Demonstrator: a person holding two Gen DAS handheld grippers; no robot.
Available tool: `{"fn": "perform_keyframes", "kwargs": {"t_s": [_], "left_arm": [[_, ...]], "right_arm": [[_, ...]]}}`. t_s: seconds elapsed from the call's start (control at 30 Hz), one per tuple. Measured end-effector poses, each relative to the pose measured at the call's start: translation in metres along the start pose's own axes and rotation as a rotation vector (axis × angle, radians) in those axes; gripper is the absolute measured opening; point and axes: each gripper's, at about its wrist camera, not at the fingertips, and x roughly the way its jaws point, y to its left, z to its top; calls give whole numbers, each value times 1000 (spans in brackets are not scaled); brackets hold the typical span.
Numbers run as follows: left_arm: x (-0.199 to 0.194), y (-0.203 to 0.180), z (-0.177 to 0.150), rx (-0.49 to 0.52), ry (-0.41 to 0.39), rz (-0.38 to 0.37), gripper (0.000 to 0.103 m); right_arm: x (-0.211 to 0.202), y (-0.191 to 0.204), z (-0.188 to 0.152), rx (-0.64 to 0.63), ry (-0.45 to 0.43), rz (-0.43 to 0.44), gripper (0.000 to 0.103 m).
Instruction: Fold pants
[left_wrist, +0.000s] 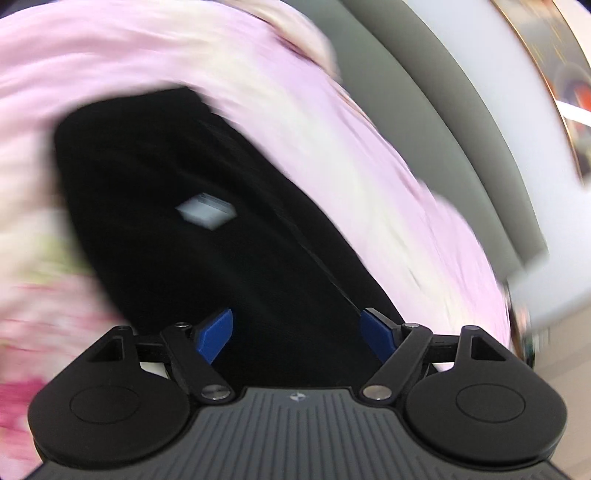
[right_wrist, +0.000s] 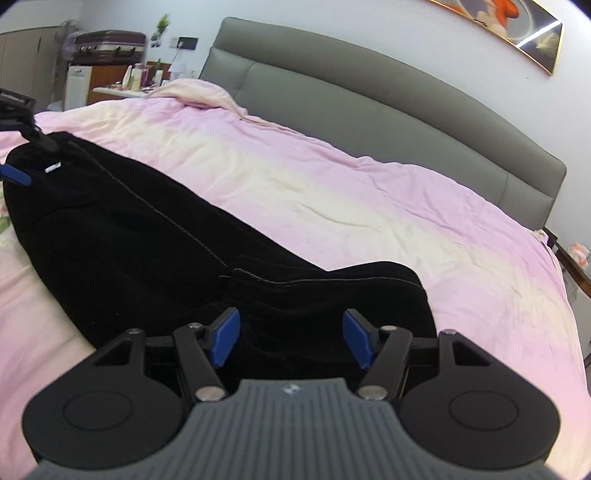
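Bed (right_wrist: 332, 192) lay bare between pants (right_wrist: 147, 240) and headboard (right_wrist: 369, 99), passable there. Left claw (right_wrist: 22, 162) stood at the pants' far end.

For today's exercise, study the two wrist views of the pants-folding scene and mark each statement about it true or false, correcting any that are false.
1. The pants are black. True.
2. The pants lie on a bare wooden floor. False: they lie on a pink bed cover.
3. The right claw is open. True: its blue pads stand apart, with nothing clamped between them.
4. The left claw is shut tight on a white towel. False: it is open over the black pants, and no towel shows.
5. A grey headboard stands behind the bed. True.
6. The left wrist view is sharp. False: it is blurred.
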Motion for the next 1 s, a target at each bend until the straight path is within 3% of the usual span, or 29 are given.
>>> {"fn": "perform_keyframes", "kwargs": {"t_s": [0.07, 0.17, 0.23, 0.5, 0.7, 0.77, 0.8, 0.87, 0.93, 1.0], "left_arm": [[-14, 34, 7, -111, -52, 32, 91], [-28, 84, 14, -300, -98, 20, 91], [-22, 89, 14, -363, -125, 6, 91], [5, 123, 33, -454, -174, 1, 91], [23, 112, 44, -397, -207, -50, 91], [28, 114, 46, -387, -210, -89, 91], [29, 115, 46, -370, -213, -112, 89], [31, 115, 47, -329, -189, -111, 70], [34, 120, 48, -335, -174, -106, 60], [37, 129, 49, -393, -173, -138, 58]], "right_arm": [[5, 1, 4, -1, 8, 9, 60], [1, 7, 3, 3, 24, 15, 60], [-5, 8, -3, 12, 36, 24, 60], [-3, 36, 6, -36, 38, 40, 60], [2, 66, 12, -45, 17, 179, 60], [9, 86, 20, -41, 8, 215, 55], [14, 97, 25, -43, 7, 234, 47], [26, 124, 38, -36, 9, 296, 33], [40, 153, 52, -33, 5, 368, 24], [55, 183, 69, -54, -10, 436, 19]]}}
